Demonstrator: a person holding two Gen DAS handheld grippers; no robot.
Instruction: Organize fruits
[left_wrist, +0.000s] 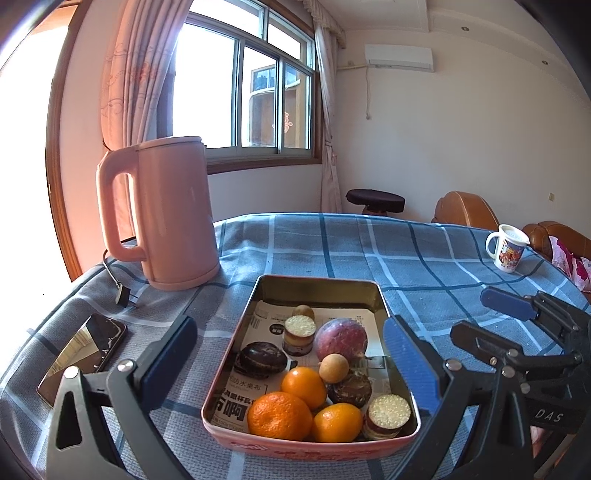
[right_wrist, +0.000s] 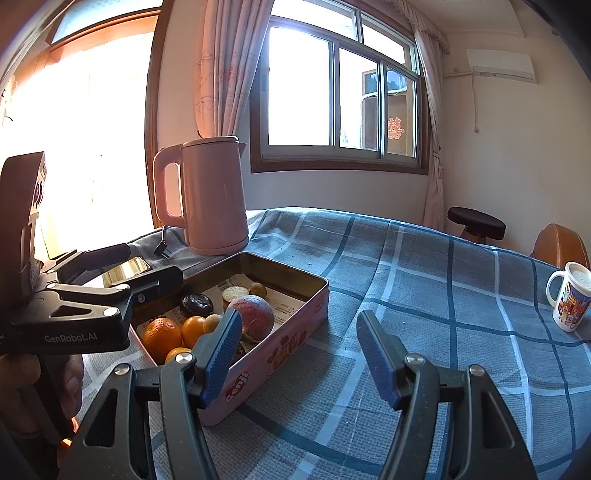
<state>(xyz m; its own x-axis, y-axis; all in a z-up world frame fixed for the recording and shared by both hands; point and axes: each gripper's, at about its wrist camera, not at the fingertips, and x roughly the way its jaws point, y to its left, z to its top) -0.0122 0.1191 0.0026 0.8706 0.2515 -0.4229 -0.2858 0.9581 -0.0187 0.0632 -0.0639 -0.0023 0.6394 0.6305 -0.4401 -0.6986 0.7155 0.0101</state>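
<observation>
While both grippers hung low over the near edge of the tabletop (right_wrist: 424, 266), neither held anything: the left gripper (left_wrist: 291, 354) had its jaws spread wide on either side of the tin (left_wrist: 382, 299), and the right gripper (right_wrist: 295, 354) had its jaws spread over bare checked cloth just beside the tin's near corner. Every fruit in view already lay inside the tin on its newspaper lining: three oranges (left_wrist: 279, 417) nearest, a small tan round fruit (left_wrist: 334, 367) behind them, a purple passion fruit (left_wrist: 341, 339) in the middle and a small brown one (left_wrist: 303, 312) at the far end, mixed with dark round cakes (left_wrist: 260, 360) (snacks, I judged, not fruit). That scene would have suited fruit still due to be sorted out of the tin as well as fruit freshly gathered into it. Any pick there would have called for a straight descent, pads on an orange's widest part, clear of neighbours and the tin wall. Farther back stood a pink kettle (left_wrist: 173, 214) and a mug (right_wrist: 569, 299).
</observation>
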